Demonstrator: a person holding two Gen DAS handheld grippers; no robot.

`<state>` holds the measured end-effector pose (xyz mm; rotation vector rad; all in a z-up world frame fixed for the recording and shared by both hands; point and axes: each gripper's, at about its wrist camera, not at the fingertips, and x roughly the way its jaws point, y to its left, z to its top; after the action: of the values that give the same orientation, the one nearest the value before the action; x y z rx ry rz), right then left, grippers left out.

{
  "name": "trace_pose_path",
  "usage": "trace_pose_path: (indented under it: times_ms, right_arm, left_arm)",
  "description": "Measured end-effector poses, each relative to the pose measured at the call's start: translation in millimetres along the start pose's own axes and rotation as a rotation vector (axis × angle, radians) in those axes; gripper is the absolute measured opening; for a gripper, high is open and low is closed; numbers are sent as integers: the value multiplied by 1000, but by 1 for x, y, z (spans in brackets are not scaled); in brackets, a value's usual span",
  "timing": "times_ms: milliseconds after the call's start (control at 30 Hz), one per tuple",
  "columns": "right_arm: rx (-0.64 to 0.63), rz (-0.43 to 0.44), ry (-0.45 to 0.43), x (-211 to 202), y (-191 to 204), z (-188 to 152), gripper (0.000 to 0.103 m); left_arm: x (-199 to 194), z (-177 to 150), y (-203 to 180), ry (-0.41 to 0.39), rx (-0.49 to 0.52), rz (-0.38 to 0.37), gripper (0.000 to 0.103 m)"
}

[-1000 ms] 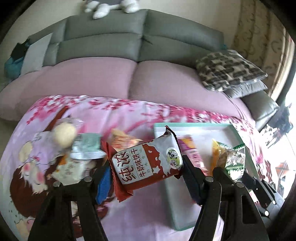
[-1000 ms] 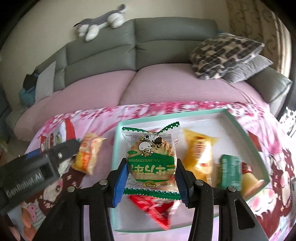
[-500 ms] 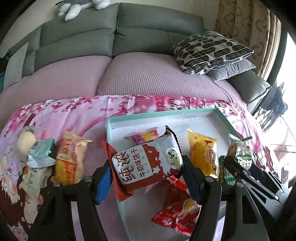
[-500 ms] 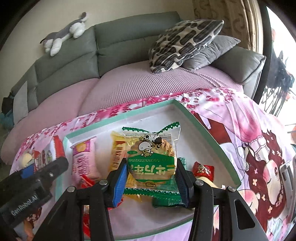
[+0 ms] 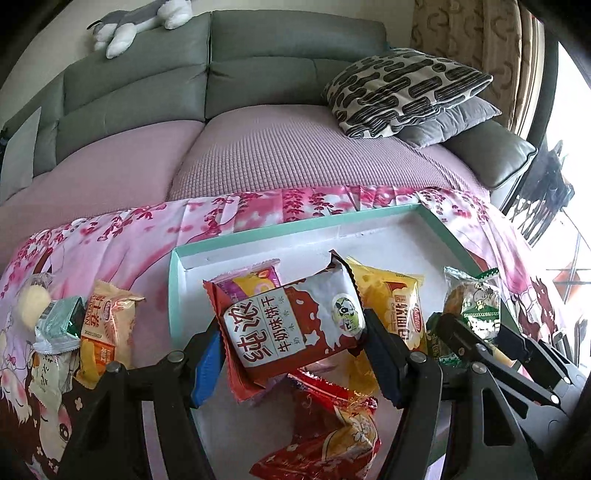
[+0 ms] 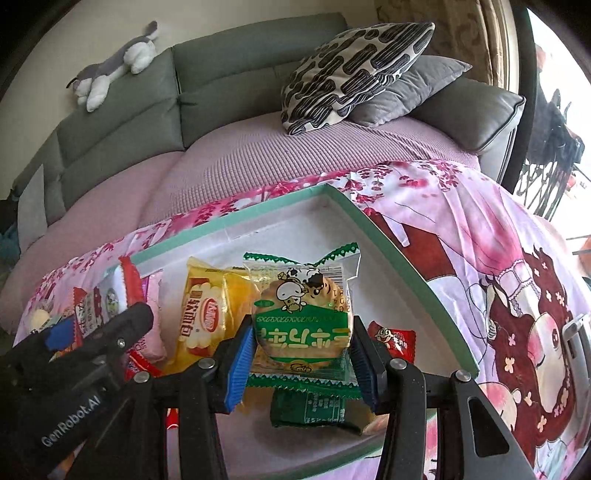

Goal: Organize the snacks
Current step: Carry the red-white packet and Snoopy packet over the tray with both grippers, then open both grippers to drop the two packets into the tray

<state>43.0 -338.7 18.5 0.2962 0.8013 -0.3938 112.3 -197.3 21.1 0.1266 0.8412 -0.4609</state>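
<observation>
My left gripper (image 5: 293, 354) is shut on a red-and-white biscuit packet (image 5: 291, 325), held above the left part of a white tray with a teal rim (image 5: 295, 225). My right gripper (image 6: 302, 365) is shut on a green cookie packet (image 6: 301, 325) over the tray's right part (image 6: 236, 221). Each gripper shows at the edge of the other's view. In the tray lie a yellow packet (image 5: 399, 310), a pink packet (image 5: 251, 277), red packets (image 5: 332, 424), a dark green packet (image 6: 306, 410) and a small red one (image 6: 393, 338).
Left of the tray, an orange packet (image 5: 107, 325), a green foil packet (image 5: 61, 325) and a round pastry (image 5: 33, 302) lie on the pink flowered cloth (image 5: 129, 236). Behind is a grey sofa (image 5: 258, 55) with patterned cushions (image 5: 402, 88) and a plush toy (image 5: 136, 18).
Both grippers have carried their packets to the right and a little down, from beside the loose snacks on the cloth to over the tray. Neither grip has changed.
</observation>
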Motion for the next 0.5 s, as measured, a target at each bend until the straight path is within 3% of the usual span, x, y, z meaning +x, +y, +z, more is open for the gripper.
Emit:
trace_pose_path:
  times_ms: [367, 500]
  right_arm:
    - [12, -3, 1, 9, -8, 7, 52]
    - [20, -5, -1, 11, -10, 8, 53]
  left_arm:
    - [9, 5, -8, -5, 18, 8, 71]
    - [11, 6, -8, 13, 24, 15, 81]
